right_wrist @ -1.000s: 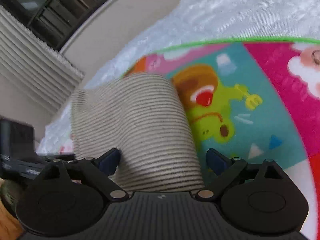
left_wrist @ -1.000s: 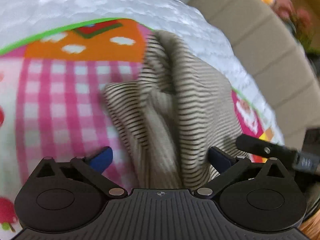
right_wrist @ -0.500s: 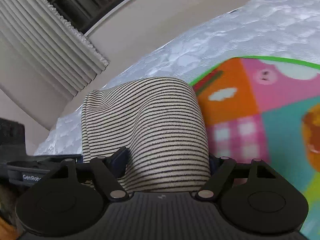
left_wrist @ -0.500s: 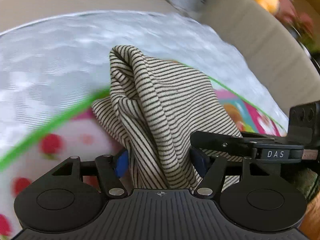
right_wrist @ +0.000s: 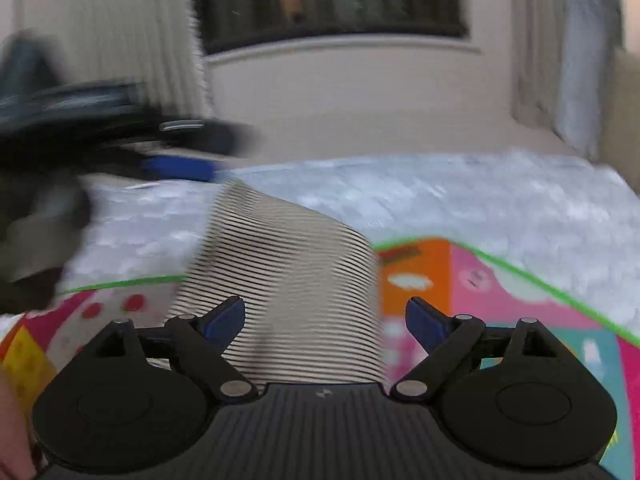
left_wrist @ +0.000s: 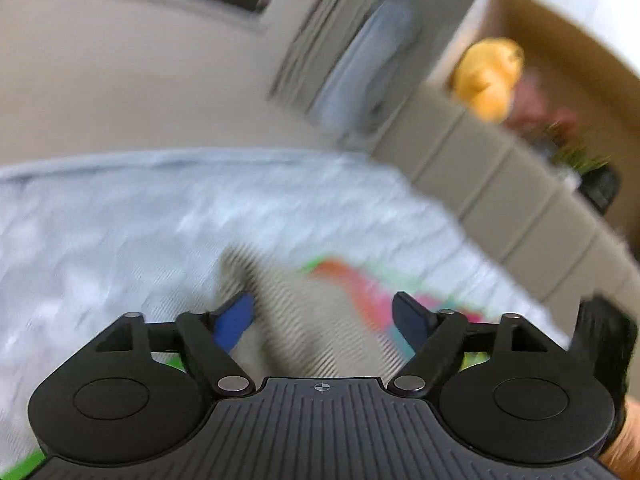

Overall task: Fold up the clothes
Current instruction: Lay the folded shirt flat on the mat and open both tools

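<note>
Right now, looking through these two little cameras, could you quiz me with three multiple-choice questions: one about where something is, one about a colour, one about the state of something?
1. Where does the striped garment lie?
A. on the colourful play mat
B. on a wooden chair
C. inside a drawer

2. What colour is the mat's border?
A. black
B. green
C. purple

3. How does the right gripper stand?
A. clamped on a book
B. folded away
C. fingers apart, opening

Answers:
1 A, the fabric rests on the mat's far edge.
2 B, a bright green line edges it.
3 C, the blue pads stand clear of the fabric.
</note>
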{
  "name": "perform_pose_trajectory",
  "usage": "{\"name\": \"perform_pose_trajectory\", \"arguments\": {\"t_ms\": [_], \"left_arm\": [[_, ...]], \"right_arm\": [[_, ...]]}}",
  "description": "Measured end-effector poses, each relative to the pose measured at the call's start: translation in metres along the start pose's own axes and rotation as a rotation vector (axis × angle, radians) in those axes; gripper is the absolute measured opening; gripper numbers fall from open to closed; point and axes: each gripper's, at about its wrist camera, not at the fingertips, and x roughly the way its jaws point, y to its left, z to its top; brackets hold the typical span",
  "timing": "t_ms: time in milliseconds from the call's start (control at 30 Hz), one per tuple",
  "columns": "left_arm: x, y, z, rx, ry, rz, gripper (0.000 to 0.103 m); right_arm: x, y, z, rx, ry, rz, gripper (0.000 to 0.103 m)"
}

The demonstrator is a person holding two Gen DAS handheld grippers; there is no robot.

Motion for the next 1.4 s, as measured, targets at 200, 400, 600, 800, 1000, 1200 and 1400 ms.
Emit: {"name": "perform_pose_trajectory", "arguments": {"t_ms": [200,400,600,800,1000,1200,1400], "left_arm": [[0.072,0.03,-0.01,-0.077,0.133,0.091,0.072],[0.071,0.039,-0.035,-0.011,0.186,0.117,0.069],[0.056,0.021,-0.04,0.063,0.12,0.188,0.07],[-0.032,-0.033,-0.037,0.049,0.057,0.24,0.095],[-0.116,-0.091,-0.097,0.021,0.002,0.32,0.103],[-0.163,-0.15,-0.135,0.089,-0.179,0.445,0.103],[-0.154,-0.163,-0.172,0.079,-0.073,0.47,0.103]], "right_arm": [[0.041,0.03,-0.02,-0.1,0.07,0.071,0.093],[0.042,0.034,-0.039,-0.12,0.105,0.042,0.094],[0.002,0.034,-0.032,-0.003,0.143,-0.021,0.099],[-0.086,0.026,-0.037,0.099,0.016,-0.099,0.103],[-0.139,0.048,-0.039,0.07,-0.081,-0.148,0.103],[-0.167,0.068,-0.067,0.001,-0.052,-0.163,0.103],[-0.196,0.053,-0.078,0.144,-0.135,-0.227,0.103]]}}
